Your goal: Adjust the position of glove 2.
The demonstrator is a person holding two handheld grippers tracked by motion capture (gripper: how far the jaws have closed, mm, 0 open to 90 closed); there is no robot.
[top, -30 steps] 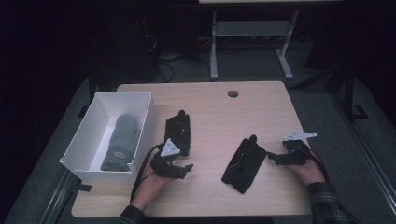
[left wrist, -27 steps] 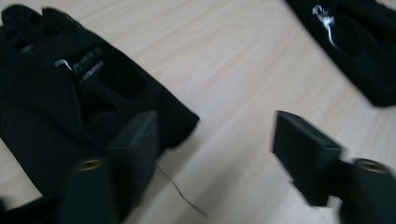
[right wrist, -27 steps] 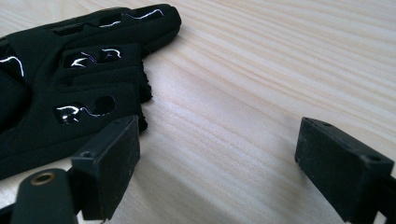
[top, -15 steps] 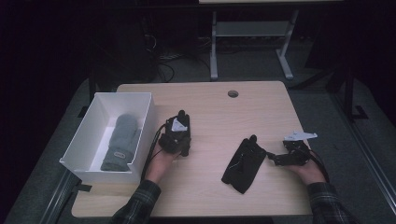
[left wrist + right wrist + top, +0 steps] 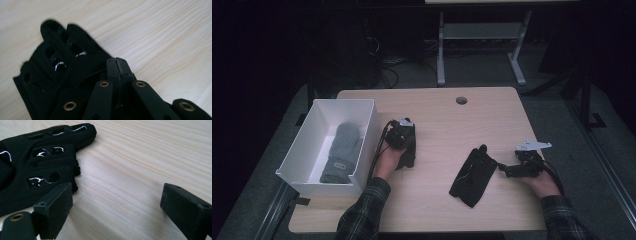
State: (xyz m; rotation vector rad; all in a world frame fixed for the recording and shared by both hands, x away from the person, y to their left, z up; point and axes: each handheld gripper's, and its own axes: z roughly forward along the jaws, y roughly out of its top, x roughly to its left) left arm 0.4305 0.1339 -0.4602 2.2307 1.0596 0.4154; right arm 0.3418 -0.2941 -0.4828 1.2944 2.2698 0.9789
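1. Two black fabric gloves: one (image 5: 408, 150) under our left gripper (image 5: 400, 136), jaws pressed together; one (image 5: 472, 175) beside our spread right gripper (image 5: 503, 170).
2. One white rectangular box (image 5: 362, 107) holds one grey knitted mitten (image 5: 341, 152).

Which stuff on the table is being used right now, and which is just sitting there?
In use:
- left gripper, jaws shut over the black glove by the box
- right gripper, jaws open beside the other black glove
- white box
- grey mitten inside it

Just there:
- table
- metal stand behind it
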